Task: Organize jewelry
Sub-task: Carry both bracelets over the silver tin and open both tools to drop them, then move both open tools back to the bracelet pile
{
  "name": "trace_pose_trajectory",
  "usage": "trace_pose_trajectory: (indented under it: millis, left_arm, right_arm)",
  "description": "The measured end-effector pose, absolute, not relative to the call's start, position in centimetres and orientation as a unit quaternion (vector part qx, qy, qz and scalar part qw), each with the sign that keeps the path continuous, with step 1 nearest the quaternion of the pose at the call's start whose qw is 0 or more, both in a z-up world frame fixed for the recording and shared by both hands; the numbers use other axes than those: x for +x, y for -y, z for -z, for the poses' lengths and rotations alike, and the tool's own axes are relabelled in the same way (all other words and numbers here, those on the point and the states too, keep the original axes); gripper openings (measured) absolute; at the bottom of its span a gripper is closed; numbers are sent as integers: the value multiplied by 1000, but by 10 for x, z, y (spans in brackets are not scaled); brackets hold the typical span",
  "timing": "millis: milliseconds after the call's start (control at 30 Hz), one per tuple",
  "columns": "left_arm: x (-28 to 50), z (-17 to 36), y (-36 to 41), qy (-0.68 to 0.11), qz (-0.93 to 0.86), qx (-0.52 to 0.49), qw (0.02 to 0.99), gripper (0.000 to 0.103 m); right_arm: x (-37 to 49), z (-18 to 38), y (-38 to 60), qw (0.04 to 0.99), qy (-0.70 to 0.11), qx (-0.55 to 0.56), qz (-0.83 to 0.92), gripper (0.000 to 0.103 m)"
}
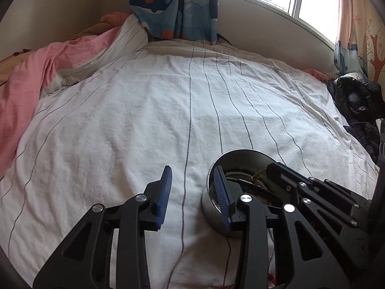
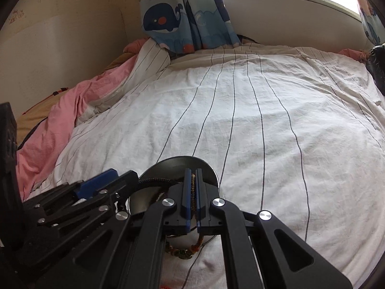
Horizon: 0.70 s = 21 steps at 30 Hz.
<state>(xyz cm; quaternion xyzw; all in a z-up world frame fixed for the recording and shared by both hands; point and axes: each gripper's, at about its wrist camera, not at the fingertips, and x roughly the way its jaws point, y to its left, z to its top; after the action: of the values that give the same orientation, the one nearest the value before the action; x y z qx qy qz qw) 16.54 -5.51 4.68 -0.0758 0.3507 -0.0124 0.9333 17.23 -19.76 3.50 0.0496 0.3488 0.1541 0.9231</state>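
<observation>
Striped white bedsheet (image 1: 144, 120) — metal bowl (image 1: 243, 159) resting on it.

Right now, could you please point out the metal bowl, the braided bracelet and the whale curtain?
metal bowl (image 1: 243, 159): left wrist view, inner far wall.
braided bracelet (image 2: 193, 192): right wrist view, cord between the right fingers.
whale curtain (image 2: 157, 21): right wrist view, whale's body.

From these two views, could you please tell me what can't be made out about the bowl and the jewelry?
- Bowl contents: left wrist view, mostly hidden by the right gripper and the left gripper's finger.
- Bracelet: right wrist view, its middle is covered by the shut fingers; the lower end sits under the linkage, too dark to identify.
- Bowl's near rim: right wrist view, blocked by both grippers.
</observation>
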Motion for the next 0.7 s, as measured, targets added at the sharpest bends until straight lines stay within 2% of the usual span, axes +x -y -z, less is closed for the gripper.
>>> trace_pose_trajectory:
  millis: [267,300,333,367,700]
  left_arm:
    - [153,-52,42,-346,2,-84,935,40]
    - [151,-53,42,-346,3,-83,935,40]
    - [149,-53,42,-346,4,-83,935,41]
    - [147,-52,42,-347,5,-83,934,42]
    - [114,-50,50,-361,19,-63,930,44]
  right_arm:
    - [187,-39,184,923,-349,30,-162,6]
    - [185,-41,187,924,-346,36,-161,23]
    - [181,-44,192,927,-338,47,-157,47]
    - [177,-46,198,928,-334,57,-155,50]
    - [110,-47,226,914,-372,90,-132,50]
